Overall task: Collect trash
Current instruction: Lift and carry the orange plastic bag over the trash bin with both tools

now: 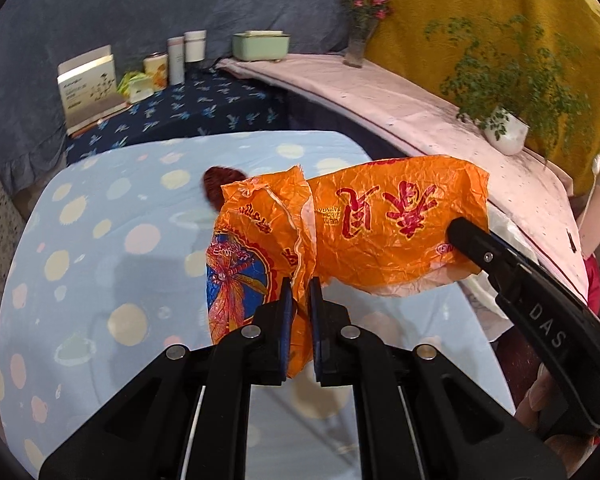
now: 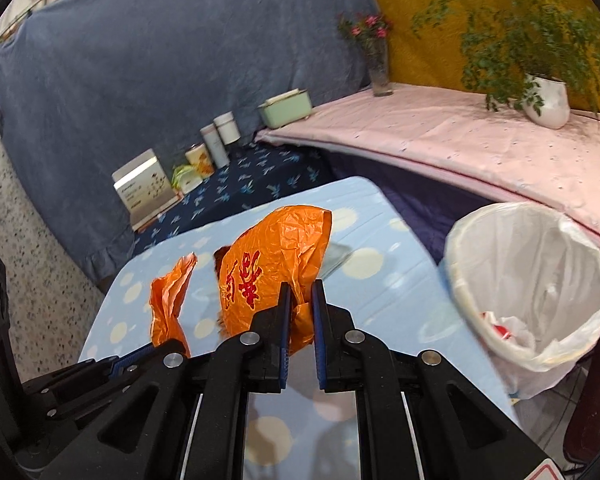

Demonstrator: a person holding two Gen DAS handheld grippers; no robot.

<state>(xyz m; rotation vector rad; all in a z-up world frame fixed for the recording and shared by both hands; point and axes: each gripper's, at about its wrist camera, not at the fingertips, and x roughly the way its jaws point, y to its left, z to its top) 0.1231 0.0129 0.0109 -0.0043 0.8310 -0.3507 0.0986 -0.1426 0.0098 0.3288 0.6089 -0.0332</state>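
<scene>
Polka-dot desk [image 1: 100,240] cleared beneath: orange wrapper [image 1: 380,232] held aloft, pinched by nearly closed left tool [image 1: 301,300] and right tool [image 2: 301,304] at opposite ends; carry step judged underway, transfer rightward to lined bin [image 2: 580,248] required.

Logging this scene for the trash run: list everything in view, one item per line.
Wrapper: one, orange with red print, held above the table by both grippers.
Bin: one, white liner, right of the table, some trash inside.
Table: one, light blue dotted cloth.
Dark red item: one, on the table behind the wrapper.
Potted plant: one, green in a white pot, pink shelf.
Flower vase: one, pink blooms, shelf.
Green box: one, shelf end.
Canisters: three, back surface.
Left gripper: black, shut on the wrapper.
Right gripper: black, shut on the wrapper.
</scene>
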